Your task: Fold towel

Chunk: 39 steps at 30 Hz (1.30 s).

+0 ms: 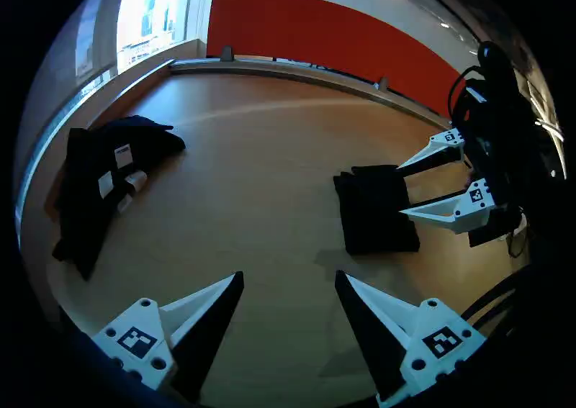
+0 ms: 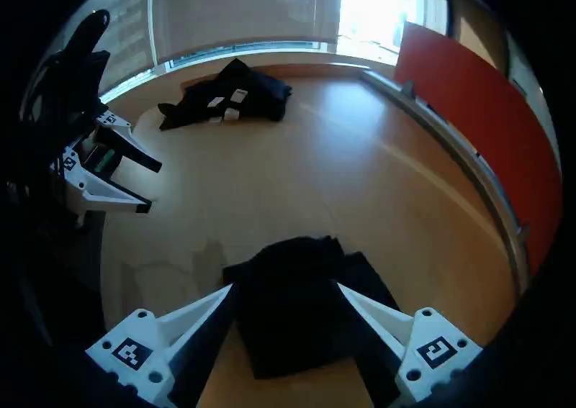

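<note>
Right gripper view: dark towel (image 2: 302, 314) folded flat on table (image 2: 324, 170)
Right gripper (image 2: 284, 287): spread apart over towel
Left gripper (image 1: 288, 273): spread apart, holding nothing
Progress: fold seemingly done; withdrawal left

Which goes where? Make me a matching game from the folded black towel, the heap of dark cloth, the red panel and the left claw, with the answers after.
Things:
1. folded towel
2. heap of dark cloth
3. red panel
4. left gripper

Places or states:
A. open, over the bare wooden surface
B. beside the window
C. at the right gripper's fingertips
D. upright along that surface's far edge

Pairs: 1-C, 2-B, 3-D, 4-A.
</note>
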### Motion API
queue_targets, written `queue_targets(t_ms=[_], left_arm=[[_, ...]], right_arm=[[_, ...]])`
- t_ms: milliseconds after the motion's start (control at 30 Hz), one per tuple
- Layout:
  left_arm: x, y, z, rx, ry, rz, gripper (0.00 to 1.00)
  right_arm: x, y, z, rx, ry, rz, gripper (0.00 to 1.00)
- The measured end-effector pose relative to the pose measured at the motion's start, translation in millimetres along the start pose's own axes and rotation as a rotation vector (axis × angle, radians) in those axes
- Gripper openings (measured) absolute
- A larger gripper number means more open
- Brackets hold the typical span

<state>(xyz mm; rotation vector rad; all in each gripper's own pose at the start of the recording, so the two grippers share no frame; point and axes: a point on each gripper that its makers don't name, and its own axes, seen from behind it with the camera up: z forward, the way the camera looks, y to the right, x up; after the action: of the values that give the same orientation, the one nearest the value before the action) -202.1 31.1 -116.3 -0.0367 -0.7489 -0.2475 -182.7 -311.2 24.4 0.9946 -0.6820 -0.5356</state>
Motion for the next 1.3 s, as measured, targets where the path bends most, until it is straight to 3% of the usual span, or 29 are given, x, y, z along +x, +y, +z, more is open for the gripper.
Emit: queue_targets(t_ms=[567,1300], left_arm=[[3,1.7,-1.5,-0.008,0.006,0.005,0.94],[4,-2.2,-1.7,-0.007,0.005,0.018,0.94]], right_arm=[[-2,-1,-6.3,-0.018,0.01,0.009,0.97],[-85,-16,-25.2,-0.058,-0.068,0.126,0.97]])
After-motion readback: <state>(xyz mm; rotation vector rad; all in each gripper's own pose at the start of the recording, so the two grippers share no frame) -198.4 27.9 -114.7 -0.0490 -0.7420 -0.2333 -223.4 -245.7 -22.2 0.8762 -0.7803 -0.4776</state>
